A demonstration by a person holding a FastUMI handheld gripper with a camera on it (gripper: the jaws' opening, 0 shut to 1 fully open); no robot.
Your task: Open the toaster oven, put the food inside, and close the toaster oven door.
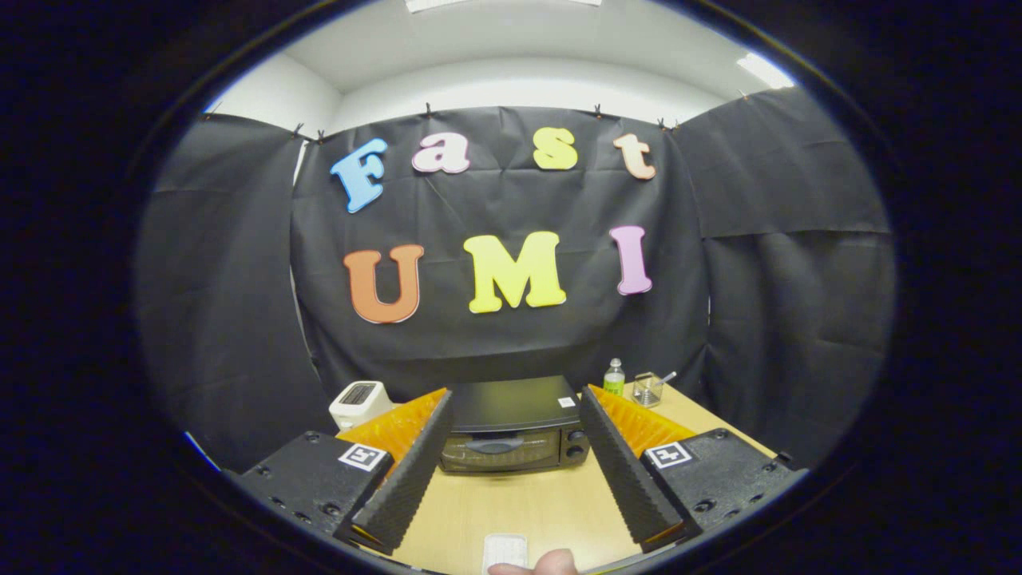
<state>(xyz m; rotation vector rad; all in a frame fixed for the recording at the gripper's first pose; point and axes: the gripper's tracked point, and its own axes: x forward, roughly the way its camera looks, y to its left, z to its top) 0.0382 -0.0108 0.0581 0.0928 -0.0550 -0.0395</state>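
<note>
A black toaster oven stands on the wooden table, beyond my fingers and framed between them. Its glass door with a handle looks closed, and two knobs sit on its right side. My gripper is open, with ribbed black pads spread wide and nothing between them. A small white object lies on the table close under me, between the finger bases; I cannot tell what it is. A person's fingertip shows beside it.
A white toaster sits left of the oven. Right of the oven stand a small green-labelled bottle and a clear container with a utensil in it. Black cloth walls close off the table's back and sides.
</note>
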